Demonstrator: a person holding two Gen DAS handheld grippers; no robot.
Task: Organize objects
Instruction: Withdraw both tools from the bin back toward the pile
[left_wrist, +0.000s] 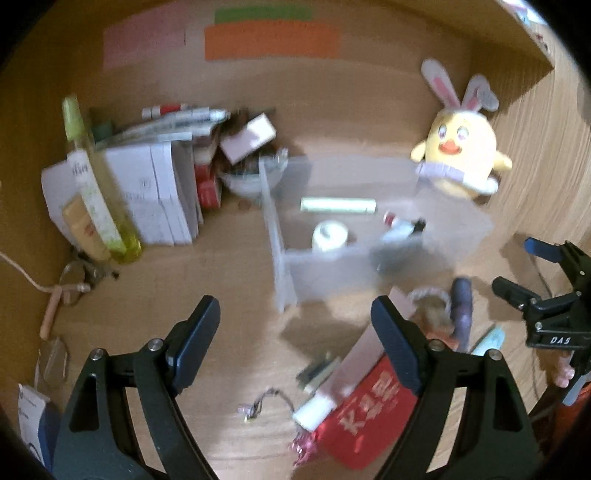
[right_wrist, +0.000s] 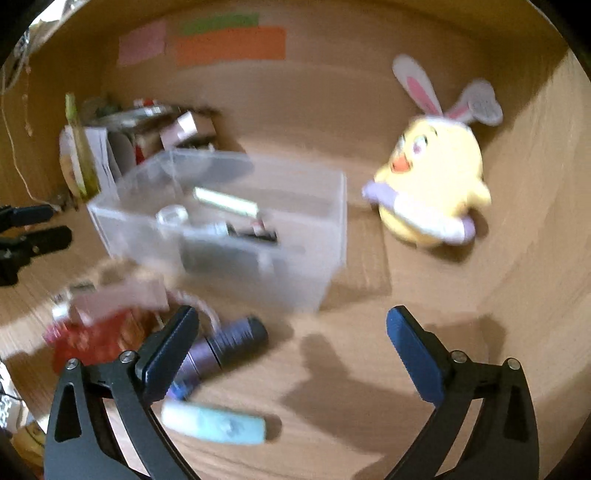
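A clear plastic bin (left_wrist: 284, 258) stands mid-desk, holding a pale green tube (left_wrist: 338, 205), a white roll (left_wrist: 330, 235) and a small dark bottle (left_wrist: 402, 229). My left gripper (left_wrist: 295, 314) hovers open in front of it, nothing between its fingers. Below it lie a red packet (left_wrist: 369, 417) and a pink box. My right gripper (right_wrist: 291, 317) is also open and empty, over bare wood right of a purple bottle (right_wrist: 229, 343) and a teal tube (right_wrist: 214, 422). The bin (right_wrist: 332, 229) is ahead of it, and a yellow chick plush (right_wrist: 432, 184) with bunny ears sits at the far right.
White books (left_wrist: 155, 192), a tall green bottle (left_wrist: 96, 192) and small boxes crowd the back left corner. Glasses (left_wrist: 74, 284) and a cord lie at the left. Coloured paper notes (left_wrist: 269, 38) are stuck on the back wall. A wooden side wall closes the right.
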